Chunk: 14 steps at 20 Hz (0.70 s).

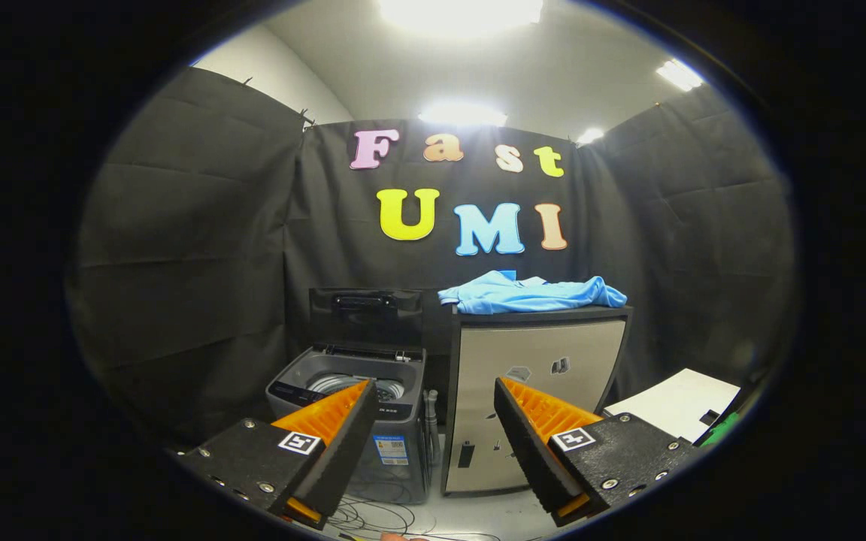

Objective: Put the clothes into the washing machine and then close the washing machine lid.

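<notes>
Your claw (433, 421) is spread wide and empty, well short of the blue shirt (531, 293) on the cabinet (538, 353). Approach level, pinch a thick fold, then carry it left to the open washing machine (350, 383).

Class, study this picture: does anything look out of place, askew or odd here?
Little stands out. The blue clothes lie crumpled on the cabinet, hanging slightly past its top edge. Loose cables sprawl on the floor by the open-lidded washing machine. The tool is open, empty.
</notes>
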### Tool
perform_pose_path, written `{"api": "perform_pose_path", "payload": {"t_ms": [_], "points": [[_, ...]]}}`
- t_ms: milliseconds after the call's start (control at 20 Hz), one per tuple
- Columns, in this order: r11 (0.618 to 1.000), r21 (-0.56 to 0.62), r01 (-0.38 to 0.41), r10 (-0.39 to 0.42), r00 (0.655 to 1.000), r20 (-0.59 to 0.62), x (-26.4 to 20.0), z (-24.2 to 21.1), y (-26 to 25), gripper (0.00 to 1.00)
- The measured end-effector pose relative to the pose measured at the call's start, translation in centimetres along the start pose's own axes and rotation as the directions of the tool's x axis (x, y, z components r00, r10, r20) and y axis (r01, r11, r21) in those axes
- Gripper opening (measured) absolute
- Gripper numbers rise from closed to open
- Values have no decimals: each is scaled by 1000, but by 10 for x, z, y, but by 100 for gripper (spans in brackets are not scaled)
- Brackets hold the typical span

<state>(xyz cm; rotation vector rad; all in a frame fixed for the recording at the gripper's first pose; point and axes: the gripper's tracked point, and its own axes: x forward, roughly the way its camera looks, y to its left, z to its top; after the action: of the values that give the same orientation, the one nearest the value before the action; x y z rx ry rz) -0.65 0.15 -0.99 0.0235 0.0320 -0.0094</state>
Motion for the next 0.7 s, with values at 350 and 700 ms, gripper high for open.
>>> {"api": "perform_pose_path", "payload": {"t_ms": [350, 700], "points": [[1000, 4, 9, -9, 1000, -14, -2, 8, -2, 96], [994, -65, 87, -90, 995, -41, 40, 57, -21, 96]]}}
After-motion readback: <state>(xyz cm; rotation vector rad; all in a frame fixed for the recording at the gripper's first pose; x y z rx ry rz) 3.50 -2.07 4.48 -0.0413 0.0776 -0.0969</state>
